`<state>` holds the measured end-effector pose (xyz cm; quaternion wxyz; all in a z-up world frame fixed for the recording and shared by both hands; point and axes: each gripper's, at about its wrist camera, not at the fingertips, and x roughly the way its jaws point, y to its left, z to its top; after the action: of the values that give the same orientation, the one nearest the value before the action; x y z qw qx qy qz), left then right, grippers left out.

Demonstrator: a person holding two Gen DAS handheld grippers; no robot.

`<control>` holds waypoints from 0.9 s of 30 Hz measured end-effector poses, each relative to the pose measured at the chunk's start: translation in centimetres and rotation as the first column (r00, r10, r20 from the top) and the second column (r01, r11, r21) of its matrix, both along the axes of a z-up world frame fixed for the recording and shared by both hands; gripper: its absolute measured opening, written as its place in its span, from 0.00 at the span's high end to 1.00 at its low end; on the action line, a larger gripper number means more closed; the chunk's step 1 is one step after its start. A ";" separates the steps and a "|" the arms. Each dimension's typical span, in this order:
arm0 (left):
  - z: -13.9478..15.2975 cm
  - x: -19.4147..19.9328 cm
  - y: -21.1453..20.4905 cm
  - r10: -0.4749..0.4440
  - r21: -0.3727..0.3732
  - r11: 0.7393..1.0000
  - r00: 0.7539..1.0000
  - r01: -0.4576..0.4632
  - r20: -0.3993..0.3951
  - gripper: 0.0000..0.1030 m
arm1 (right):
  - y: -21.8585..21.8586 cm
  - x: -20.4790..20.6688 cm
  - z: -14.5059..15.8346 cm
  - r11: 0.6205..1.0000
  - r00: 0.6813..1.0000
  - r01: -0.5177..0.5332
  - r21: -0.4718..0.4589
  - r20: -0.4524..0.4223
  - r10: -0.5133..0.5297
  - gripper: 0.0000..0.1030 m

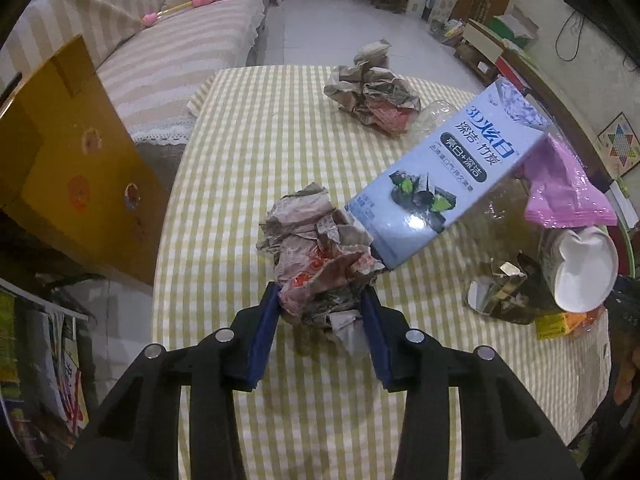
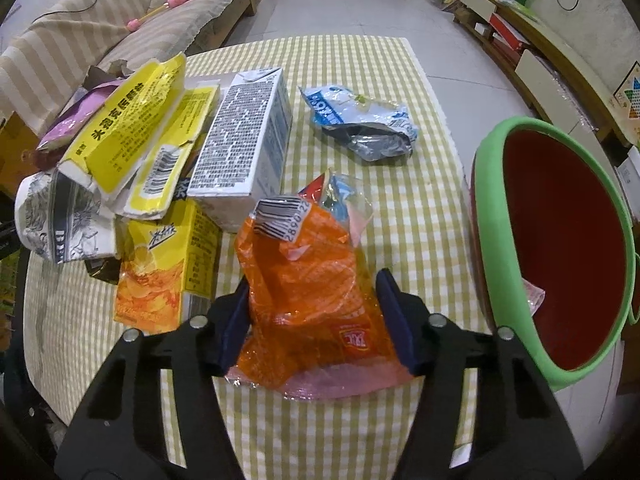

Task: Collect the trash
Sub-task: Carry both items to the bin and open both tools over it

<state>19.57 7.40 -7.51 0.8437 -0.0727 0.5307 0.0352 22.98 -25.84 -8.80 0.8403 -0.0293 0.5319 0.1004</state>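
In the left wrist view my left gripper (image 1: 322, 300) has its blue-padded fingers on either side of a crumpled paper ball (image 1: 320, 248) on the checked tablecloth (image 1: 248, 160); the pads touch its sides. A blue-white toothpaste box (image 1: 448, 172) leans against the ball. A second crumpled paper (image 1: 372, 88) lies farther back. In the right wrist view my right gripper (image 2: 314, 296) straddles an orange snack bag (image 2: 304, 280) lying on the cloth, fingers at its sides. The green bin with a red inside (image 2: 560, 248) stands at the right, tilted toward me.
A pile of cartons (image 2: 132, 160) and a white carton (image 2: 244, 144) sit left of the orange bag, with a crumpled blue-silver wrapper (image 2: 360, 128) behind. A pink wrapper (image 1: 560, 188) and paper cup (image 1: 584, 268) lie right. A cardboard box (image 1: 68, 160) and sofa (image 1: 160, 40) stand left.
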 end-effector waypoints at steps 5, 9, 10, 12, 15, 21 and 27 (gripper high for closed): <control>0.4 -1.0 0.6 0.027 -0.039 0.999 1.000 -0.027 0.006 0.64 | 0.1 -0.7 1.1 1.000 1.000 -0.004 0.007 0.012 0.004 0.46; 1.4 -2.4 0.3 0.014 -0.031 0.999 1.000 -0.014 0.024 0.64 | 0.0 -1.5 2.7 1.000 0.999 -0.006 0.020 0.038 0.005 0.46; 1.6 -2.7 0.2 0.014 -0.031 0.999 1.000 -0.013 0.027 0.64 | -0.1 -1.8 3.1 1.000 0.999 -0.003 0.027 0.042 0.002 0.46; 2.2 -3.4 0.1 0.020 -0.038 0.999 0.999 -0.019 0.037 0.64 | -0.3 -2.2 3.7 0.999 0.999 0.001 0.043 0.048 -0.003 0.46; 3.1 -4.2 -0.2 0.030 -0.048 0.998 0.998 -0.028 0.050 0.64 | -0.5 -3.0 4.6 0.998 0.998 0.005 0.067 0.056 -0.009 0.46; 5.8 -5.8 -2.2 -0.001 -0.064 0.998 0.995 0.008 0.102 0.64 | -0.8 -4.3 6.6 0.995 0.996 0.008 0.101 0.083 -0.017 0.46; 8.1 -6.6 -4.2 -0.046 -0.103 0.993 0.989 0.061 0.140 0.64 | -1.2 -5.6 7.8 0.993 0.995 0.008 0.118 0.094 -0.019 0.46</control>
<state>12.98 3.22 0.62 0.8738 -0.1057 0.4742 -0.0210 17.43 -26.99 -1.04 0.8657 0.0190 0.4845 0.1244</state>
